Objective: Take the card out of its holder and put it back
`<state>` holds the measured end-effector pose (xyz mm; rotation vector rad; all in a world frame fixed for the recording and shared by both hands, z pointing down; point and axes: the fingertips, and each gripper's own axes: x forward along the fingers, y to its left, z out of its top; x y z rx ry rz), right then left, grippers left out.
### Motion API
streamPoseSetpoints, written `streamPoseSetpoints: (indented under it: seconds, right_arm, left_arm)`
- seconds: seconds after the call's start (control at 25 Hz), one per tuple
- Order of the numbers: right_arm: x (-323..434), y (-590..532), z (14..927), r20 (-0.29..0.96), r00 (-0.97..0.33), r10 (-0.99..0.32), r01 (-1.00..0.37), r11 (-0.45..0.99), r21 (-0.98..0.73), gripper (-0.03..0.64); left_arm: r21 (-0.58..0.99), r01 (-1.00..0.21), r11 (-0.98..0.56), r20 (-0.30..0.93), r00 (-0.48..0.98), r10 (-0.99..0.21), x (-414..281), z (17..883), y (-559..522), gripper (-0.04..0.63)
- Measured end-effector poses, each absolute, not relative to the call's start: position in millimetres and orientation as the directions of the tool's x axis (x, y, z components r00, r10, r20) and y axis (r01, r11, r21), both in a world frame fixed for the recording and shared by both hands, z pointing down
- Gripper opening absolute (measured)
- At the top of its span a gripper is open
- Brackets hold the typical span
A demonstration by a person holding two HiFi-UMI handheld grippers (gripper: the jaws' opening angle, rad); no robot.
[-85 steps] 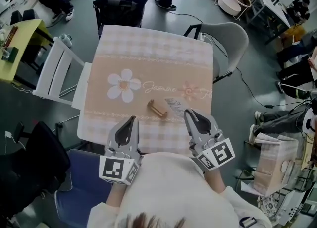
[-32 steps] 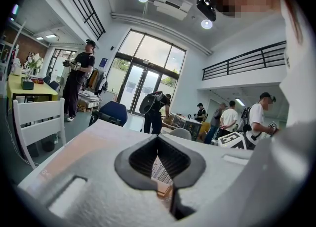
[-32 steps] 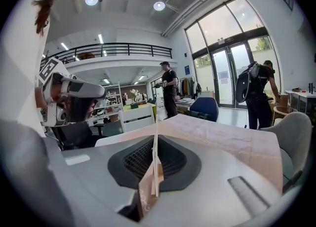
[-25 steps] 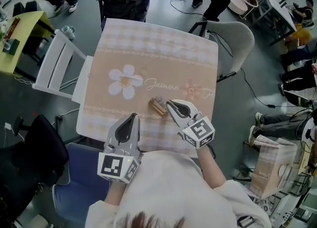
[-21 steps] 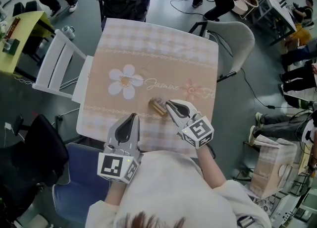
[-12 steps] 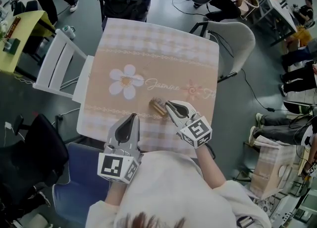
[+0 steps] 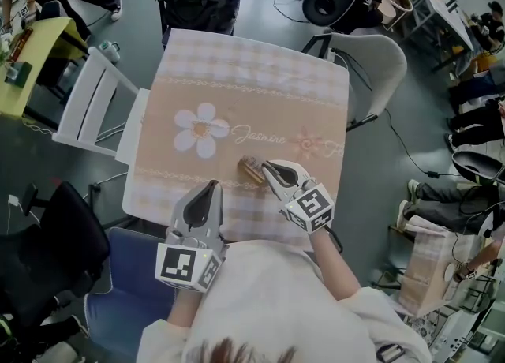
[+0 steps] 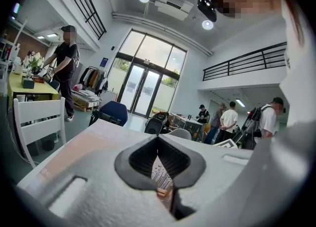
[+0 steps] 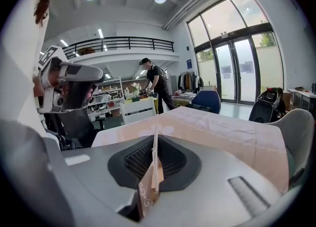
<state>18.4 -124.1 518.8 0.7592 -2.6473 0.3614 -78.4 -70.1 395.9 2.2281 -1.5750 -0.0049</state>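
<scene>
head view: card (image 9: 155, 164) behind right gripper (image 7: 267, 167)

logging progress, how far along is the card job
Done: the card looks out of the wooden holder. In hand: the right tongs are shut on the card, beside the holder; the left tongs sit shut and idle. To do: slot the card back into the holder.

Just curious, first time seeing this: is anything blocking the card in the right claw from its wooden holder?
Nothing visible does. The right claw grips the card edge-on right beside the wooden holder; the left claw sits apart, nearer the person.
</scene>
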Motion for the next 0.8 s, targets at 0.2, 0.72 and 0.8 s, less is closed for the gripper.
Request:
streamPoseSetpoints:
  seconds: [0.2, 0.72, 0.8]
  right_arm:
    - [17, -122, 528, 0.417, -0.789, -0.452, -0.549, 0.823, -0.147, 0.014]
    - [15, -120, 534, 0.404, -0.801, -0.442, -0.535, 0.831, -0.151, 0.014]
    - [15, -120, 534, 0.401, -0.803, -0.44, -0.531, 0.834, -0.149, 0.014]
  left_arm:
    - [0.327, -0.903, -0.278, 0.231, 0.362, -0.903, -79, 397, -68, 0.005]
    - [0.329, -0.901, -0.284, 0.231, 0.368, -0.901, -77, 395, -69, 0.005]
    - [0.328, -0.901, -0.285, 0.232, 0.369, -0.9, -76, 395, -69, 0.005]
